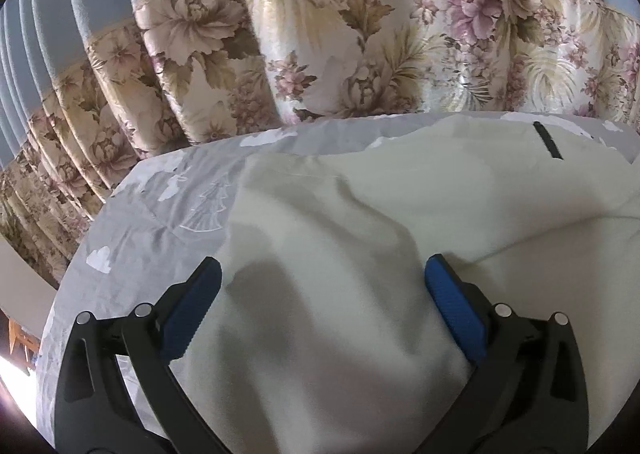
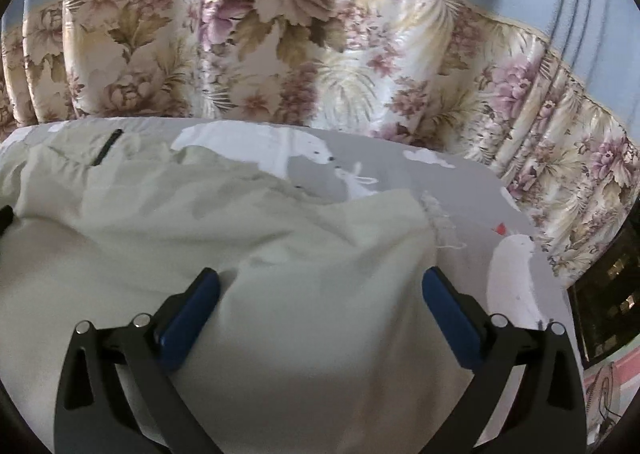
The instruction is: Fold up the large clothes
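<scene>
A large cream-coloured garment (image 1: 360,254) lies rumpled across a bed, spread over a grey bedsheet (image 1: 160,214) printed with white clouds, trees and animals. In the right wrist view a white polar bear (image 2: 280,150) and a small rabbit (image 2: 356,180) show on the sheet just past the garment's far edge, and a frayed hem with loose threads (image 2: 434,210) marks the garment's right side. A short dark slit, perhaps a pocket opening or zip (image 1: 548,140), sits near the garment's far end. The left gripper (image 1: 322,278) hovers over the cloth near its left edge, its blue pads (image 1: 192,314) spread wide with only loose fabric lying below and between them, nothing pinched. The right gripper (image 2: 320,286) stands likewise wide apart above the garment's right portion, its blue pads (image 2: 452,322) not pressing on any fold. Both point slantwise down at the bed. Behind the bed hangs a curtain (image 1: 360,34), pale blue above and floral below in pink, cream and olive, gathered in deep pleats. Dark furniture (image 2: 608,294) shows at the far right edge, too unclear to name.
</scene>
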The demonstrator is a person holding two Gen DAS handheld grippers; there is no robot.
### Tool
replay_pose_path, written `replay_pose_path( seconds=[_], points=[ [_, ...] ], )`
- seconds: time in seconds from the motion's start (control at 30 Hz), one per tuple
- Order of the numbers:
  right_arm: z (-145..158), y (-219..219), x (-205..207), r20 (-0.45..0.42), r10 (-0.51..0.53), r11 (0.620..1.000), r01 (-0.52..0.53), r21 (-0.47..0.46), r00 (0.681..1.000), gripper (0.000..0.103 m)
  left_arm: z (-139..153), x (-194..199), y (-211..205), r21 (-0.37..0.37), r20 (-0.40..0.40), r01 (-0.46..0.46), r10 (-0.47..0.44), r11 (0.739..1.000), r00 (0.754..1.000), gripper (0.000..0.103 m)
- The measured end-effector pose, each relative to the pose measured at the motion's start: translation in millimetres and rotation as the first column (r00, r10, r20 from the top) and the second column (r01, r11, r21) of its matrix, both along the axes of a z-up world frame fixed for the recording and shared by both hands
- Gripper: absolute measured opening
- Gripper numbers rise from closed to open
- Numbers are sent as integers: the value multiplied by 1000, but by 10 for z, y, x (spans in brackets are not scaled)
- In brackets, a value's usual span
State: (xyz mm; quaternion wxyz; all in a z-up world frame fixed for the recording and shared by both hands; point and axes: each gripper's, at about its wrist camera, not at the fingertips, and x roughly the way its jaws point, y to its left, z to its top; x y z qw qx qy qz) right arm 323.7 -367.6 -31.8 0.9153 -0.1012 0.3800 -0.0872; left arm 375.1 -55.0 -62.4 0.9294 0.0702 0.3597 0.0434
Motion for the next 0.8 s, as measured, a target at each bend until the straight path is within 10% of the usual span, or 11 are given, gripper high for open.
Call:
replay_pose_path(
  seconds=[0.17,0.4,0.8],
  points=[
    [255,-134,-168,57,-18,998,21,-51,998,100,54,-100,72,-1,28,-12,12,1000,1000,100],
    [677,-767,-548,128,9,976,-36,214,992,101,354,-516,72,-146,94,45,-31,988,995,100],
    [127,-930,-531,1,65,964,-63,257,998,96,343,-692,-327,-223,81,125,-109,967,991,100]
  ],
)
